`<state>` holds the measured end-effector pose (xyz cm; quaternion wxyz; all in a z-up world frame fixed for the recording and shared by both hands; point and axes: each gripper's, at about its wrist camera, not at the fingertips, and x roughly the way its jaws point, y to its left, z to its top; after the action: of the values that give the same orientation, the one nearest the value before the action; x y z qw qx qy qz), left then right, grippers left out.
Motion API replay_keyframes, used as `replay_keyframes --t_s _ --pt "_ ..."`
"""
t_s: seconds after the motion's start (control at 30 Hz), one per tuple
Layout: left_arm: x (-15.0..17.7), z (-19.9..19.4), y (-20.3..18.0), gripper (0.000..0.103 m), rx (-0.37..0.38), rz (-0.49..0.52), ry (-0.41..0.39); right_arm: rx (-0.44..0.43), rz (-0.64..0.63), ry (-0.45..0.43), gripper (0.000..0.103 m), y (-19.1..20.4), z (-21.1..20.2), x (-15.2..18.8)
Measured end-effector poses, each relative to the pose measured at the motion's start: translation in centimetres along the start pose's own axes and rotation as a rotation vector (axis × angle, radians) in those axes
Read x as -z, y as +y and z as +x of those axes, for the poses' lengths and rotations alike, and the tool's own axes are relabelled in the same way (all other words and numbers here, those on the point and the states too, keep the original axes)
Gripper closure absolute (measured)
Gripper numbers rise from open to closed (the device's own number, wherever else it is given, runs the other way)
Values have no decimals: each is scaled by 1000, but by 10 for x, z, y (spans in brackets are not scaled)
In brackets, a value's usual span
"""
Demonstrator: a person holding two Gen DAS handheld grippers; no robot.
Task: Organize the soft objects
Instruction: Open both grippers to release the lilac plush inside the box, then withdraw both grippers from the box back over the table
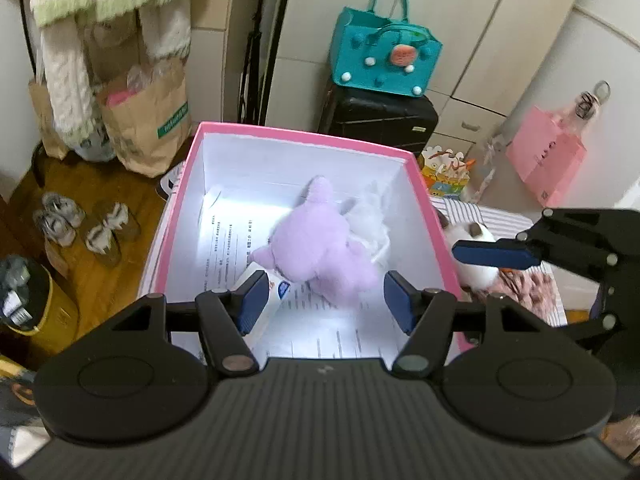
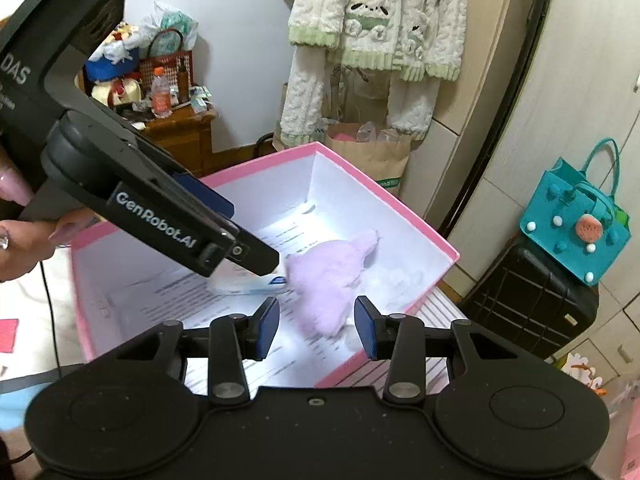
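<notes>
The left hand-held gripper [image 1: 324, 300] has its two blue fingers wide apart and holds nothing. The right hand-held gripper [image 2: 317, 328] is spread wide too, with nothing between its fingers. A hand [image 2: 28, 236] grips the left one's handle.

The box [image 1: 304, 136] is pink outside and along its rim, white inside, and its floor is covered by white sheets with black print [image 1: 344, 332]; on them lie a pale lilac plush toy [image 1: 316, 248] and a white fluffy thing [image 1: 370, 220] toward the far right corner. Both grippers are black with dark blue pads [image 1: 252, 304], the left one [image 2: 240, 236] lettered in white. Beyond the box a teal bag [image 1: 386, 58] dotted white and blue, with a pink-orange patch, sits on a black suitcase [image 1: 380, 120]; cream-and-green garments [image 2: 380, 20] hang above.
</notes>
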<state>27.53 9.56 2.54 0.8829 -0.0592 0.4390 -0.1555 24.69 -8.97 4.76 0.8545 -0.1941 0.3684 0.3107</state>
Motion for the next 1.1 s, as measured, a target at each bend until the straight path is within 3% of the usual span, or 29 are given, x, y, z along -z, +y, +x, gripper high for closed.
replay_keyframes --t_s 0.73,1.1 --pt "66 -113 -61 34 -2 175 -24 -38 -15 -134 56 50 -123 46" --pt "109 -154 -106 29 0 326 -48 -97 -2 -151 55 64 -158 82"
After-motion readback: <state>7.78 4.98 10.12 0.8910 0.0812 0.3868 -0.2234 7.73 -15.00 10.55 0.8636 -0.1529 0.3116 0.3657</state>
